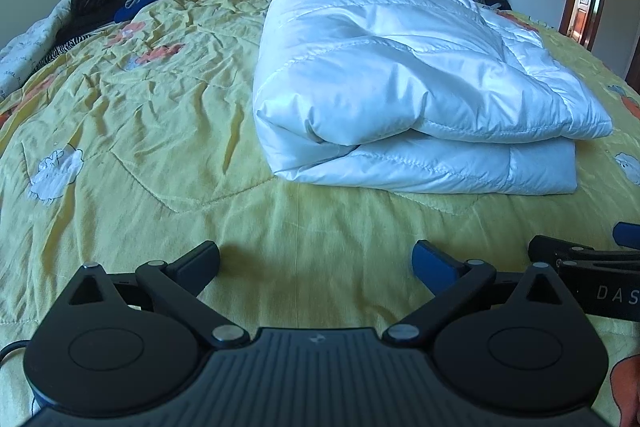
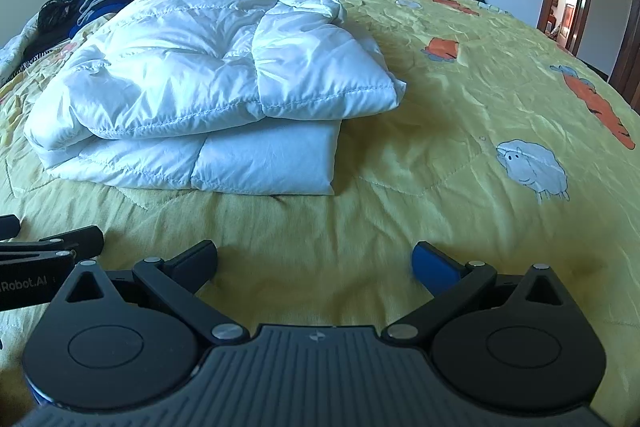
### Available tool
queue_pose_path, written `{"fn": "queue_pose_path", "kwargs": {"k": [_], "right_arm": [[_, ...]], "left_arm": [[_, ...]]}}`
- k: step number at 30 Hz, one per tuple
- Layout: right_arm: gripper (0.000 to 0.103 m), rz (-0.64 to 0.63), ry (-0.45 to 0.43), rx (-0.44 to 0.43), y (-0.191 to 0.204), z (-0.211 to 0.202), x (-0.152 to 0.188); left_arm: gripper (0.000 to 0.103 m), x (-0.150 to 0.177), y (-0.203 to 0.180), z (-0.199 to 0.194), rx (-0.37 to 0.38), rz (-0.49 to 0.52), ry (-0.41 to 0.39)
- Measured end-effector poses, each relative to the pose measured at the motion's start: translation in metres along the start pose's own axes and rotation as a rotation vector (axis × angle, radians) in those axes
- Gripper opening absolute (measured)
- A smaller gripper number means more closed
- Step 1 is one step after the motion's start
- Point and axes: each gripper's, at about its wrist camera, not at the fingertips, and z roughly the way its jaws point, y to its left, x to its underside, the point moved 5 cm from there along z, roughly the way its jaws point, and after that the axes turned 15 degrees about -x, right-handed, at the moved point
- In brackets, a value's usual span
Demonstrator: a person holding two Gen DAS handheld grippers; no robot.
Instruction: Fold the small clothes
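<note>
While both claws, the left claw point(image 1: 316, 263) and right claw point(image 2: 314, 263), gape wide and empty over the bed point(image 1: 152, 99), the folded white jacket point(image 1: 400, 87) lies mid-frame; its puffy top flap could spring open unpressed.

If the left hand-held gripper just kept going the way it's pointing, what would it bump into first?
Probably the bare yellow bedspread, since the open left hand-held gripper tilts downward. The folded white puffy jacket lies beyond and slightly right; depth is hard to judge.
</note>
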Motion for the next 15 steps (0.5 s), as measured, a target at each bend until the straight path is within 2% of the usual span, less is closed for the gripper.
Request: {"fn": "queue_pose_path", "kwargs": {"k": [15], "right_arm": [[0.103,-0.005,0.007,-0.003,0.0006,-0.0008,0.0003]], "left_arm": [[0.103,-0.0019,0.0001,0.0010,0.002,0.003,0.017]]}}
